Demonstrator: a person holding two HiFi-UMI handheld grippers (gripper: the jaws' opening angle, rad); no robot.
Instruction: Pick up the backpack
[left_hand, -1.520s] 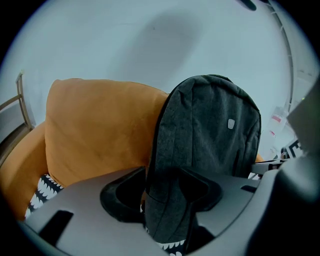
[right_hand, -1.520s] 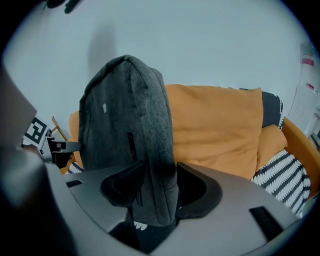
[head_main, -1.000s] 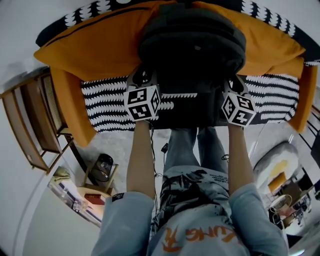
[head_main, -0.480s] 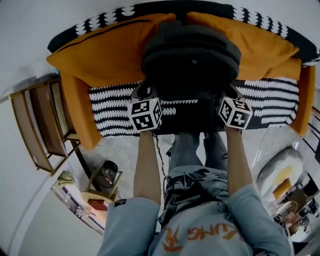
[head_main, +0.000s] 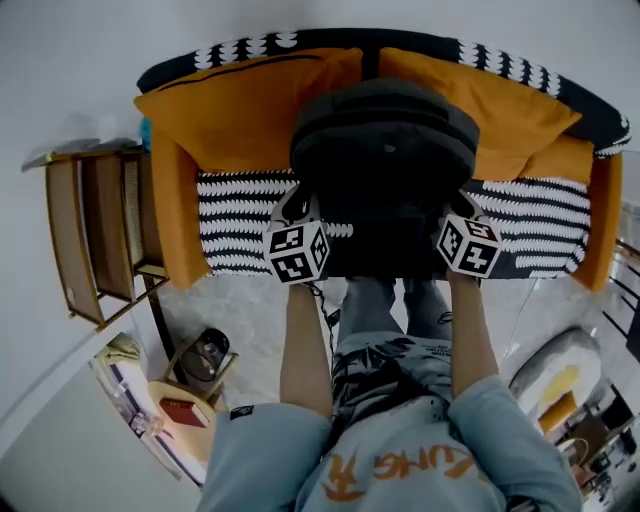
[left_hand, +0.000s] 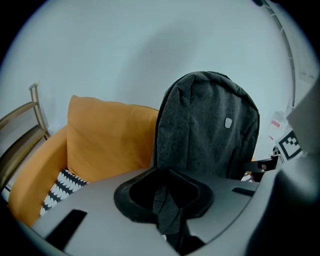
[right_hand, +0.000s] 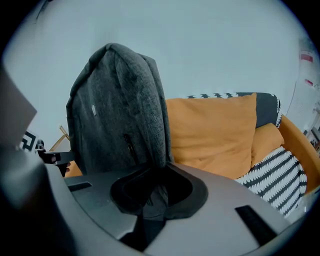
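While the backpack (head_main: 385, 140) stands upright before the orange cushions (head_main: 240, 105), the left gripper (head_main: 299, 205) has its jaws closing on the grey fabric, and the right gripper (head_main: 459, 207) pinches the other side.

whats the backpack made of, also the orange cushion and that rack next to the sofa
The backpack looks like dark grey woven fabric, matte and heathered: a speckled weave shows and it creases softly. The orange cushion seems plain matte cloth, smooth with soft dents; the fibre is unclear. The rack beside the sofa looks like brown wood, but it is too small to be sure.
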